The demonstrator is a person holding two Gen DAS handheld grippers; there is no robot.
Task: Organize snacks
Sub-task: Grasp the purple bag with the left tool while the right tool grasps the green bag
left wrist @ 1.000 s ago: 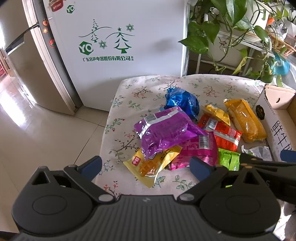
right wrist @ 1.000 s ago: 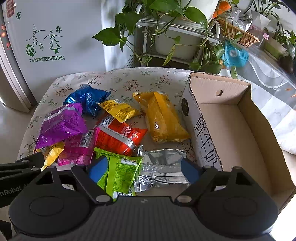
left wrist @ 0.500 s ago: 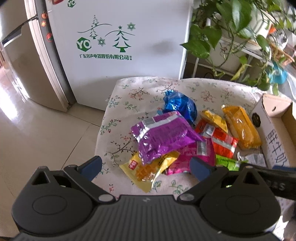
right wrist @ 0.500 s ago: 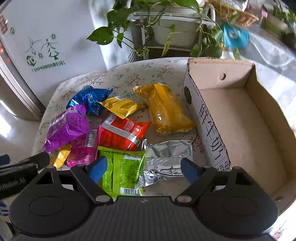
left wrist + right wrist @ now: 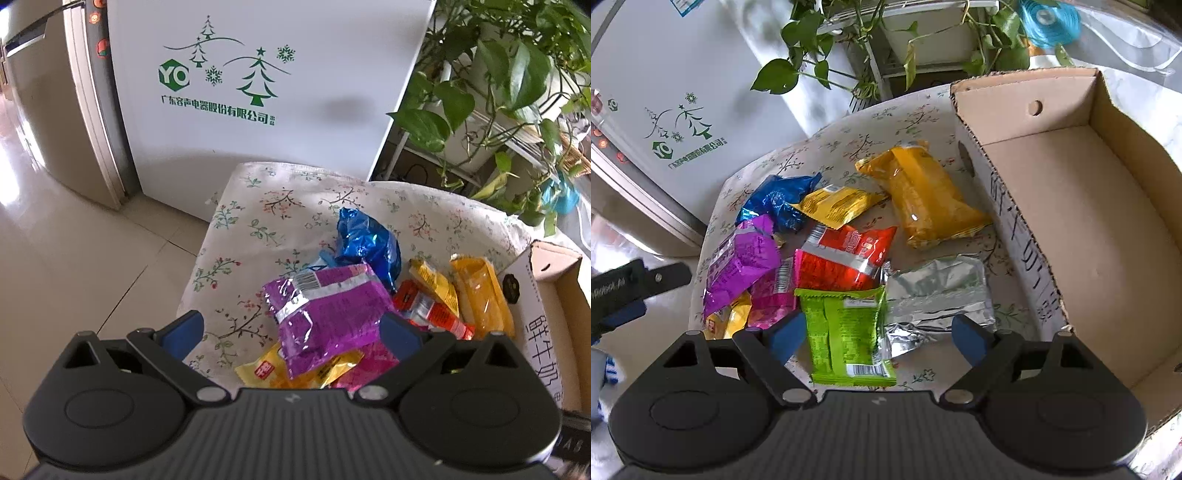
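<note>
The left tongs (image 5: pixel 291 328) stand wide apart at the bottom of the frame, above a purple packet (image 5: pixel 325 314) on the flowered table (image 5: pixel 251 221) (nothing gripped). A blue packet (image 5: pixel 369 243) lies beyond it; yellow and red packets sit right, beside a cardboard box (image 5: pixel 543 321). A white fridge (image 5: pixel 258 92) fills the upper centre.

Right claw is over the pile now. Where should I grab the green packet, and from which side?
Come straight down on the green packet; it lies flat on the cloth, topmost at its near end. Pinch across its narrow width near the barcode end, where nothing overlaps. The right claw is open and already straddles it.
</note>
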